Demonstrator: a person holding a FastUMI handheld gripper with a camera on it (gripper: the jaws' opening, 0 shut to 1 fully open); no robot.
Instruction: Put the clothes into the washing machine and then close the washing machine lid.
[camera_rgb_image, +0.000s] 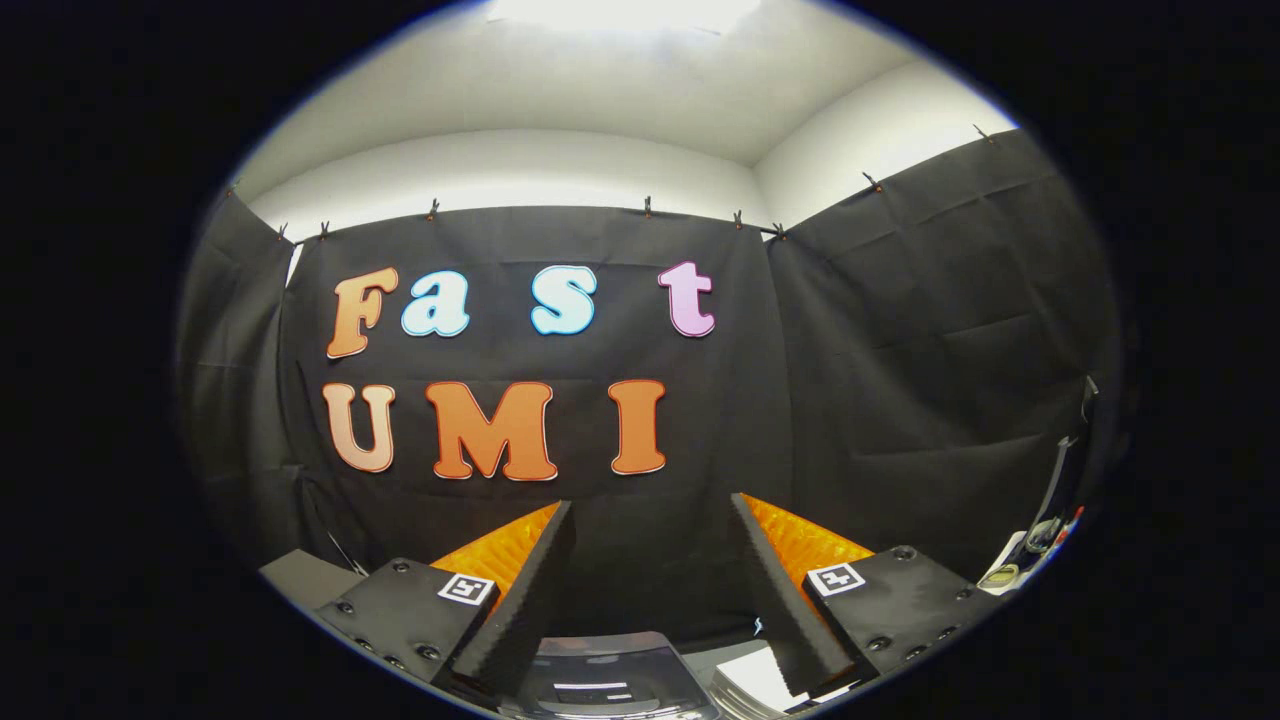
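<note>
My gripper (652, 515) is held up high, facing the booth's black cloth wall, with its two fingers spread wide apart and nothing between them. Low down between the fingers shows the dark, glossy lid of the washing machine (610, 675), seen from above. Beside it, under the right finger, lies a white edge of the machine's top (755, 680). No clothes are within the fingers' reach here.
A grey flat surface (300, 578) juts out beyond the left finger. Off to the far right, against the cloth wall, stand a dark strap and some small white and coloured objects (1035, 545). White walls and a ceiling light rise above the cloth.
</note>
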